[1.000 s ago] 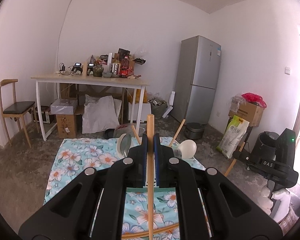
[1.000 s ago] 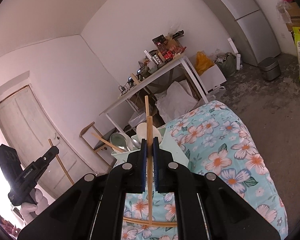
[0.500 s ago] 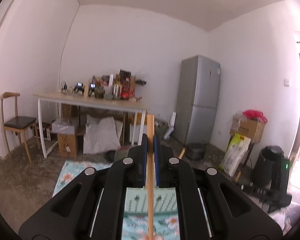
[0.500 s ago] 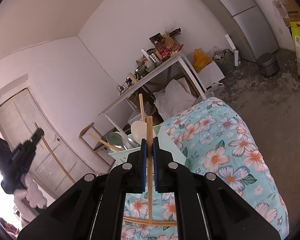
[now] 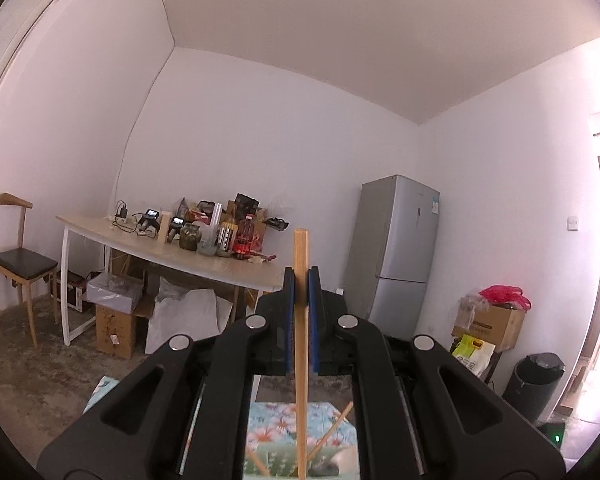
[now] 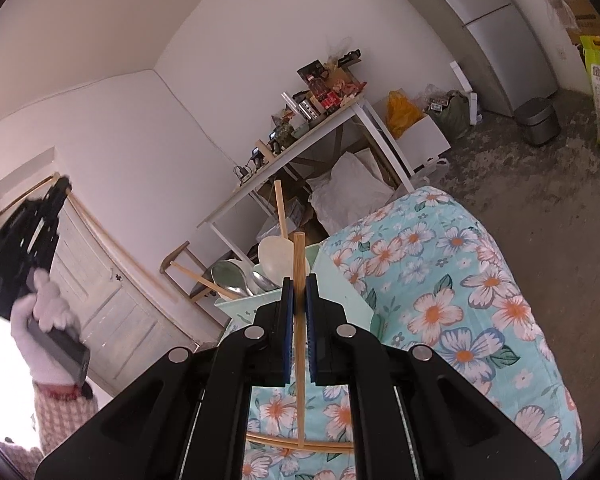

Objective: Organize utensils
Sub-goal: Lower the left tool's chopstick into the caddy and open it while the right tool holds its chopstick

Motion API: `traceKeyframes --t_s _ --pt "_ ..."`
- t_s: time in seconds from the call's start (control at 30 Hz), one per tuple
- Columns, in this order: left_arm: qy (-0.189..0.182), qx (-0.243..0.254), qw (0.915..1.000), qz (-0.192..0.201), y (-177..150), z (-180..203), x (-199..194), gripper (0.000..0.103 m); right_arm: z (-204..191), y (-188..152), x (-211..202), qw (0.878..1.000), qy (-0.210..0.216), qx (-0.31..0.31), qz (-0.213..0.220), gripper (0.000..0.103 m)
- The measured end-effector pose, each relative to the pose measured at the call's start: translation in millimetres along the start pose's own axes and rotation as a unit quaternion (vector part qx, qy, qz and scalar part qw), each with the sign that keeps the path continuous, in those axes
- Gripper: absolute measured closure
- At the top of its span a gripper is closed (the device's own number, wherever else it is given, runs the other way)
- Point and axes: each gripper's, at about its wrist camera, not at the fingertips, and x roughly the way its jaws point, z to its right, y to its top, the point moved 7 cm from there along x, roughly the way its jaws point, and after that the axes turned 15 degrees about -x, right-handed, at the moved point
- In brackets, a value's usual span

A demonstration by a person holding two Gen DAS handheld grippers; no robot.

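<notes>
Left claw [image 5: 301, 276] has risen and tilted up, clamped on a pale wooden chopstick [image 5: 301, 320]; floral tabletop [image 5: 276, 420] now barely visible below. Right claw [image 6: 299, 284] unchanged, clamped on its own chopstick [image 6: 299, 344] near the utensil bin [image 6: 340, 280] at the tabletop's far edge.

Left wrist view: looks out level along its fingers, across the room at the cluttered table [image 5: 172, 254] and fridge [image 5: 396, 252] well beyond; floral cloth [image 5: 276, 420] just below. Right wrist view: rolled, angled down, close over that cloth [image 6: 452, 280], utensil holder [image 6: 340, 280] just ahead. Both views share table [image 6: 300, 152], fridge [image 6: 500, 32], cloth.
</notes>
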Motion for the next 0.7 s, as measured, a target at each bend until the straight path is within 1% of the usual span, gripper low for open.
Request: traceKeyframes --t_s 0.1,0.3,0.47,0.6,0.63,0.67,0.7 --pt "0.005 0.008 0.9999 0.006 -10 3 16 0.097 -1 -1 4 1.000 0.004 0.002 -0.005 0.097" --pt "0.019 0.044 0.9986 -0.022 -55 5 54 0.097 -2 0 6 1.000 0.004 0.000 -0.008 0.097" --pt "0.044 0.039 0.9976 -0.037 -89 -11 78 0.097 -3 -1 8 1.000 0.003 -0.004 -0.015 0.097" --pt "0.068 0.032 0.9959 -0.050 -107 -31 91 0.097 -2 -1 10 1.000 0.004 -0.004 -0.019 0.097" --pt "0.070 0.031 0.9956 -0.054 -110 -34 91 0.093 -2 -2 10 1.000 0.004 -0.004 -0.020 0.097" --pt "0.072 0.032 0.9951 -0.059 -113 -36 91 0.083 -2 -2 11 1.000 0.004 -0.004 -0.021 0.097" --pt "0.073 0.035 0.9950 -0.058 -113 -36 88 0.077 -3 -3 11 1.000 0.004 -0.004 -0.022 0.097"
